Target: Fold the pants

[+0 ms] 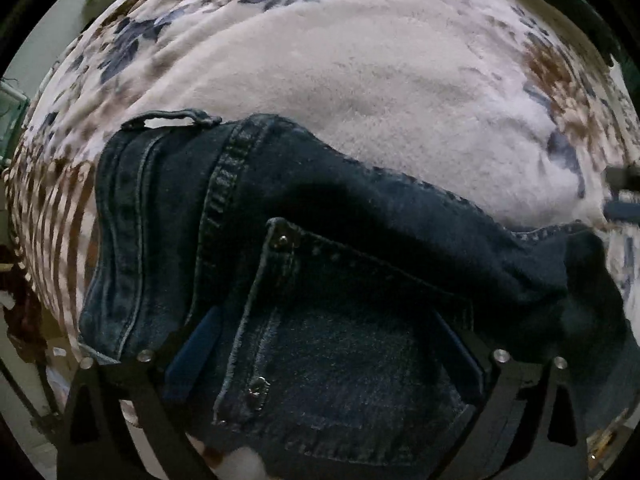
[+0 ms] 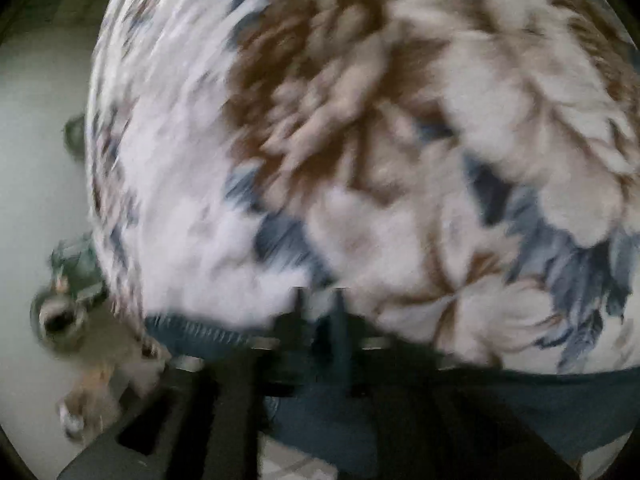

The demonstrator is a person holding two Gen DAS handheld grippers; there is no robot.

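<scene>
The left gripper (image 1: 326, 344) stands wide, its blue pads (image 1: 196, 344) spread to either side of a back pocket (image 1: 340, 360) of the jeans (image 1: 280, 208), which lie on a floral blanket (image 1: 360, 60) with the waistband and a belt loop (image 1: 172, 118) to the left. The right gripper (image 2: 318, 312) is narrow, pinched on a denim edge of the jeans (image 2: 520, 408) low over the blanket (image 2: 360, 120); this view is blurred.

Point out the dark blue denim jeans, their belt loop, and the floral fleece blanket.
dark blue denim jeans (image 1: 340, 344): left wrist view, back pocket panel.
belt loop (image 1: 172, 117): left wrist view, strap at the waistband.
floral fleece blanket (image 1: 360, 72): left wrist view, plain pale middle.
</scene>
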